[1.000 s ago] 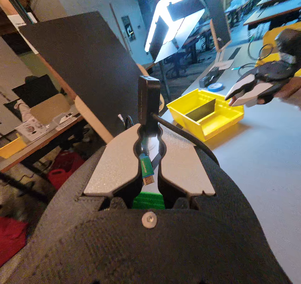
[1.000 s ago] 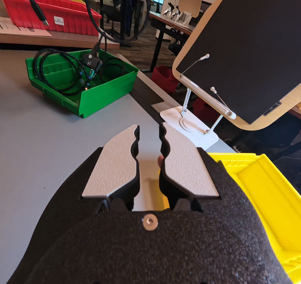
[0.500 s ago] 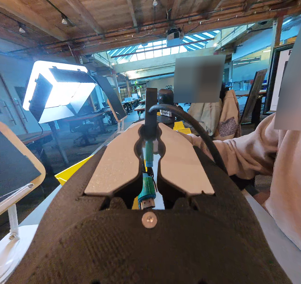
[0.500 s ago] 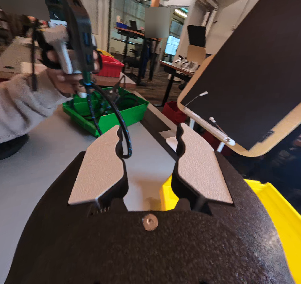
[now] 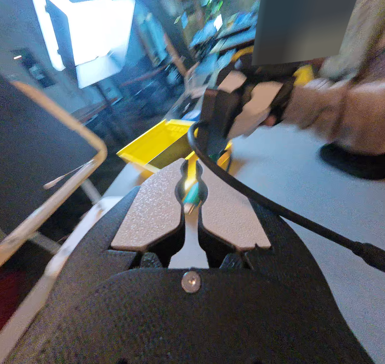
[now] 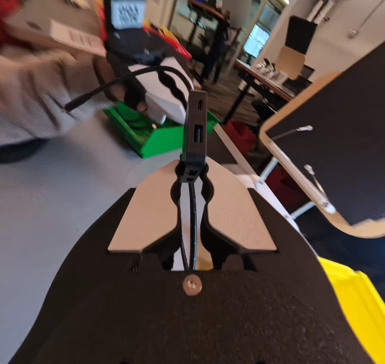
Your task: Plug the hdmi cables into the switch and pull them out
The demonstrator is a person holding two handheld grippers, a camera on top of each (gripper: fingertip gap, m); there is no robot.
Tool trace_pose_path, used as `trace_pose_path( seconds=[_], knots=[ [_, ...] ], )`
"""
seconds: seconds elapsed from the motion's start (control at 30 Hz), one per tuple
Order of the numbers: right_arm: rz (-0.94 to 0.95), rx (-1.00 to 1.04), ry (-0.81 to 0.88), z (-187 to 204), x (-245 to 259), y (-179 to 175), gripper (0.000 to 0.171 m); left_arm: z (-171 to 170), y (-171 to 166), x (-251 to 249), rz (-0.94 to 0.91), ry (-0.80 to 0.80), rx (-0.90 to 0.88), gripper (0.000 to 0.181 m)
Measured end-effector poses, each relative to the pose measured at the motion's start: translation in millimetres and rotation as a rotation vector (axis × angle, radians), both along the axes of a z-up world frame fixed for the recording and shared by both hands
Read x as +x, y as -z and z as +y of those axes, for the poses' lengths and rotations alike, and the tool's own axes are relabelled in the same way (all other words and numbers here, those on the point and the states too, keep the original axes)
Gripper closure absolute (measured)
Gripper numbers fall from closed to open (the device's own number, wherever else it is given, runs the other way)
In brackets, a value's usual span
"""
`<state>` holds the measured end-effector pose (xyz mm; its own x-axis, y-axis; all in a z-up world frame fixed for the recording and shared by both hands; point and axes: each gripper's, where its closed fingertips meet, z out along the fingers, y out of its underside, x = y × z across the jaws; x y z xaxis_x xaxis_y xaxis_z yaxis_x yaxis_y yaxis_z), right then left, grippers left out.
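Observation:
The black switch point(image 6: 195, 128) stands upright in my right gripper point(image 6: 192, 164), which is shut on its lower end. It also shows in the left wrist view point(image 5: 216, 112), held by the right gripper ahead. A thick black cable point(image 5: 250, 193) runs from the switch over my left gripper's right finger. My left gripper point(image 5: 190, 162) is drawn in to a narrow slit with nothing between its fingers. A green HDMI plug point(image 5: 191, 195) shows blurred through the slit, below the fingers. A braided cable point(image 6: 192, 218) hangs under the switch.
A yellow bin point(image 5: 150, 145) sits on the grey table point(image 5: 312, 208) beyond the left gripper. A green bin point(image 6: 164, 143) with cables lies behind the switch. A black board on a white stand point(image 6: 333, 145) stands at the table edge. A person's sleeve point(image 5: 333, 108) is at right.
The switch has passed from my left gripper to my right one. The right gripper was open and has shut on it. The left gripper has let go and drawn back.

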<state>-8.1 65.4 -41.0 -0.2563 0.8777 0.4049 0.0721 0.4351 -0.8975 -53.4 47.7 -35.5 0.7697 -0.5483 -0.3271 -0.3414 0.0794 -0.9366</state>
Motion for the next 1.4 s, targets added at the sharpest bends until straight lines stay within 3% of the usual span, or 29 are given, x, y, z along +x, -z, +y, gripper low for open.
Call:
trace_pose_path(
  seconds=[0.07, 0.1, 0.2, 0.3, 0.43, 0.5, 0.63, 0.8, 0.9, 0.97, 1.07, 1.13, 1.2, 1.23, 1.33, 1.4],
  knots=[
    [-0.042, 0.131, 0.129, 19, 1, 5, 0.156, 10, 17, -68, 0.307, -0.374, -0.015, 0.176],
    [-0.065, 0.206, 0.202, 30, 2, 7, 0.156, 7, 19, -86, 0.376, -0.453, -0.033, 0.169],
    [-0.175, 0.448, 0.377, 52, 3, 23, 0.156, -4, 7, -64, 0.306, -0.369, -0.03, 0.158],
    [-0.298, 0.562, 0.374, 46, -3, 50, 0.156, -5, 6, -13, 0.432, -0.244, 0.033, 0.15],
    [-0.318, 0.496, 0.179, 1, -16, 71, 0.156, 12, 70, 17, 0.762, -0.186, -0.101, 0.14],
    [-0.34, 0.479, 0.116, -11, -14, 74, 0.156, 18, 90, 22, 0.798, -0.145, -0.112, 0.157],
    [-0.199, 0.421, 0.153, -6, -7, 36, 0.151, 12, 66, 28, 0.534, -0.05, -0.067, 0.167],
    [0.271, 0.034, 0.132, 1, 48, -90, 0.145, -17, -2, -2, 0.119, 0.022, 0.073, 0.167],
    [0.432, -0.135, 0.175, 33, 85, -126, 0.144, -41, -53, -20, -0.172, 0.087, 0.224, 0.167],
    [0.418, -0.222, 0.209, 58, 87, -117, 0.143, -51, -75, -29, -0.314, 0.112, 0.294, 0.167],
    [0.236, -0.353, 0.186, 77, 58, -63, 0.133, -63, -96, -30, -0.474, 0.17, 0.359, 0.167],
    [0.092, -0.455, 0.045, 60, 30, -23, 0.117, -67, -105, -28, -0.547, 0.203, 0.4, 0.167],
    [0.053, -0.598, -0.179, 24, 10, -16, 0.109, -67, -107, -25, -0.612, 0.237, 0.413, 0.167],
    [0.076, -0.654, -0.259, 9, 3, -21, 0.113, -64, -104, -22, -0.635, 0.255, 0.405, 0.167],
    [0.211, -0.599, -0.271, -3, -3, -39, 0.171, -54, -93, -18, -0.697, 0.287, 0.384, 0.167],
    [0.192, -0.476, -0.226, 1, 7, -43, 0.171, -47, -80, -18, -0.667, 0.308, 0.298, 0.167]
  ],
)
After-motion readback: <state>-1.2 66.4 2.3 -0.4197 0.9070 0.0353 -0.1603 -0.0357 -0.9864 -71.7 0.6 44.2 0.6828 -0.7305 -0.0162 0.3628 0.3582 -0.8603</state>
